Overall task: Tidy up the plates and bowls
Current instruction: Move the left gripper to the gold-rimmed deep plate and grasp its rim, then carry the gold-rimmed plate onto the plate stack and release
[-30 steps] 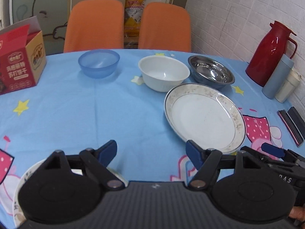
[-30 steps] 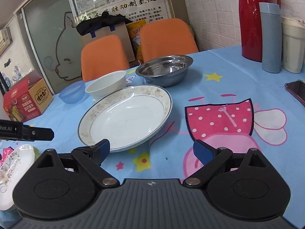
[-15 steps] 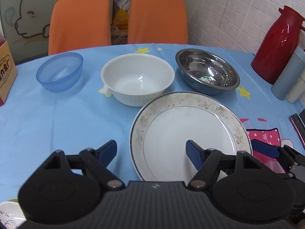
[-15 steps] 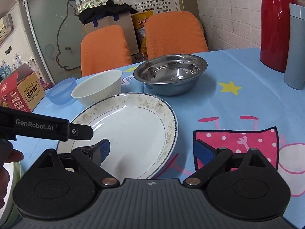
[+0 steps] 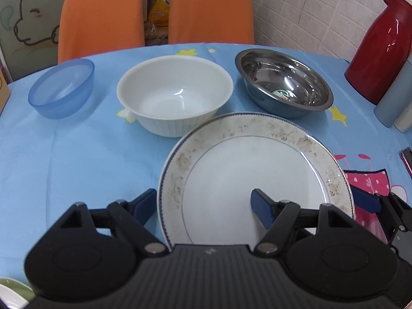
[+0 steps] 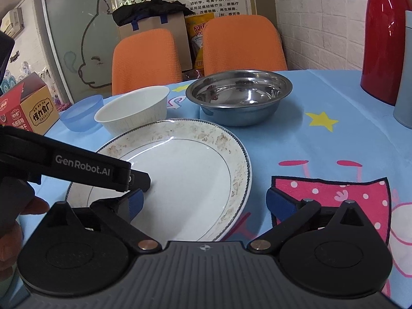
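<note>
Two hand-held grippers are brought to the same large plate (image 5: 257, 180), which lies flat on the blue-clothed surface (image 5: 77, 167) just in front of the white bowl (image 5: 175, 97) and the steel bowl (image 5: 283, 85); a blue bowl (image 5: 61, 90) stands apart at the left. The left hand-held gripper (image 5: 203, 203) is seen with its jaws open: one pad lies outside the plate's left rim and the other above the plate's well, so the rim is straddled but not yet pinched. The right hand-held gripper (image 6: 203, 203) is likewise open, its left pad over the plate and its right pad over the pink print on the cloth, nothing being held. The left tool's finger (image 6: 103, 172) is visible in the right wrist view, stretched across the plate's near-left edge.

The step in hand is judged to be the approach to the plate for lifting or shifting it, before any bowl is stacked. A lowering onto the rim and a closing of the jaws are called for next; since the plate is shallow and glazed, a slip is likely if only the lip is caught.

Compared with a second ago, the plate is now much nearer and more central in both views, the left tool having been carried from the bare cloth over to it, while the jaw openings are unchanged.
</note>
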A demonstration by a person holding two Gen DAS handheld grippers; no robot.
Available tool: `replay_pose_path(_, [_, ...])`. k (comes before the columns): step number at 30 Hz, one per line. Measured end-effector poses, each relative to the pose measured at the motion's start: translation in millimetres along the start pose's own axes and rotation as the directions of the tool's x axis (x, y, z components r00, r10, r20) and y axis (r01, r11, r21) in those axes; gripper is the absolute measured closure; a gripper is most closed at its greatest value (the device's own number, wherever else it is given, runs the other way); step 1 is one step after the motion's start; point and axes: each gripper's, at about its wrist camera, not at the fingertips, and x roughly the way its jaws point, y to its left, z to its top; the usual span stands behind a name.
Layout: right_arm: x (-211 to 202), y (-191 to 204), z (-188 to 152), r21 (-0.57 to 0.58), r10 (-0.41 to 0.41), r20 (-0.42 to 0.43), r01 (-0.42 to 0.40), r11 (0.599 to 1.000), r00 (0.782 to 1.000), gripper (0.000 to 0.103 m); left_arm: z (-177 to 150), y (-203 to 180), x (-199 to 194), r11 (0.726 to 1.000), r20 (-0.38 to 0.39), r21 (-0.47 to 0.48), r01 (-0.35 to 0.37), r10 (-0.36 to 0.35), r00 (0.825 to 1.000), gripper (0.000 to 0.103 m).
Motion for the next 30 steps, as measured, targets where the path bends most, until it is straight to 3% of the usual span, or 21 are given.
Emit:
replay_pose_path(11, [2.0,5.6,0.0,-0.028,-0.022,-0.009,0.022,0.999,1.000,0.000,-5.3,-2.2,-2.1,1.000,0.020,0.014,0.003,-0.003,1.000,0.031])
replay_pose_path(15, [5.2,17.3,0.8,-0.095,-0.002,-0.012,0.001,0.996,1.000,0.000,-4.3,-6.7,-0.9,1.000,0.030,0.016,-0.004,0.003,1.000,0.034])
replay_pose_path(19, [-0.2,18.0,1.1,-0.070,-0.048,0.006,0.049,0.996,0.999,0.000,-5.3,-2.1,-6.2,1.000,0.013,-0.001,0.005,-0.005,1.000,0.040])
replay_pose_path(30, [-29.7,34.0,-12.7,-0.046,-0.028,0.050,0.030,0.999,0.998,0.000,-27.9,3.4,-43.7,1.000,0.058,0.020,-0.024,0.023,0.998,0.041])
